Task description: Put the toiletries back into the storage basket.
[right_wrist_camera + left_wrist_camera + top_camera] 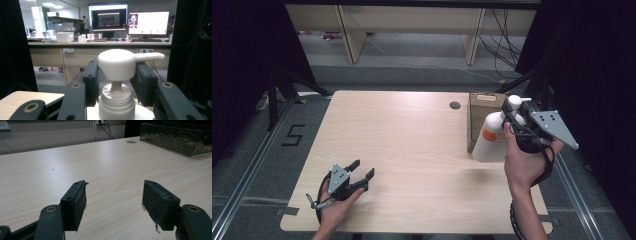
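A white pump bottle (488, 136) with an orange label leans at the right side of the table, beside a brown cardboard box (482, 106). My right gripper (511, 119) is shut on its neck, just under the pump head. In the right gripper view the pump bottle (117, 100) stands between the two black jaws of the right gripper (117, 75), and its spout points right. Whether its base touches the table I cannot tell. My left gripper (362, 171) rests near the table's front left, open with nothing between its fingers. In its own view the left gripper (115, 197) faces bare wood.
The light wooden table (402, 145) has a round cable hole (455, 105) near its far edge. The box (175, 137) shows at the far right of the left gripper view. Desk legs and cables stand on the floor beyond the table.
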Demonstrator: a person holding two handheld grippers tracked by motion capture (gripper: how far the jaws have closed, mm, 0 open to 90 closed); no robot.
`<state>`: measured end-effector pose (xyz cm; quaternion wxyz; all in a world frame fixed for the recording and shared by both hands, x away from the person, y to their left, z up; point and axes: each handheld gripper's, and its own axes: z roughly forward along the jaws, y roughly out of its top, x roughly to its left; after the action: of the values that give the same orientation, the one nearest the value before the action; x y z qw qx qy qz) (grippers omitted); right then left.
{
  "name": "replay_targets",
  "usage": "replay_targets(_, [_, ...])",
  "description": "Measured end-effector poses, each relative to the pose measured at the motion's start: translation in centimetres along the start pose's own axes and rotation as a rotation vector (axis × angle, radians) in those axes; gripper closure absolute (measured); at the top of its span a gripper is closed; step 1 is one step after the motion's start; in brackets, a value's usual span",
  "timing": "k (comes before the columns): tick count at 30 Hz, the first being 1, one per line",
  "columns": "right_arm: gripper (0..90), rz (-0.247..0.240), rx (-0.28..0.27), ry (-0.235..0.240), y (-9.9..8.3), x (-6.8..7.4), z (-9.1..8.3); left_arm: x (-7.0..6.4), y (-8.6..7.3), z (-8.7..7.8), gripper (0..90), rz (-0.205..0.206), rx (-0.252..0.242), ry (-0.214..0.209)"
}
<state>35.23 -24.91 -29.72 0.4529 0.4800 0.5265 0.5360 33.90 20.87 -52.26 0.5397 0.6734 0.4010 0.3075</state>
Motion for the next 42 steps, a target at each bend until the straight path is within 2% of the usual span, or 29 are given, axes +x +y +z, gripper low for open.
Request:
replay_targets(4, [60.2, -0.001, -0.008, -0.007, 0.4, -0.1, 0.5, 0.0, 0.0, 0.0, 35.4, 0.001, 0.002, -0.001])
replay_targets(5, [60.2, -0.003, -0.009, -0.006, 0.5, -0.1, 0.6, 0.0, 0.0, 0.1, 35.4, 0.002, -0.011, -0.008])
replay_targets(6, [60.2, 0.003, -0.008, -0.007, 0.6, -0.1, 0.8, 0.0, 0.0, 0.0, 35.4, 0.0, 0.002, 0.001])
replay_targets(12, [60.2, -0.011, -0.013, -0.018, 1.1, -0.6, 1.5, 0.0, 0.0, 0.0, 35.4, 0.0, 0.0, -0.002])
replay_targets(27, [60.2, -0.006, -0.007, -0.04, 2.1, -1.7, 3.4, 0.1, 0.0, 0.0, 35.4, -0.001, 0.003, -0.002])
replay_targets(42, [60.2, 0.001, 0.007, -0.044, 2.5, -1.6, 5.2, 0.1, 0.0, 0.0, 35.4, -0.002, 0.0, -0.004])
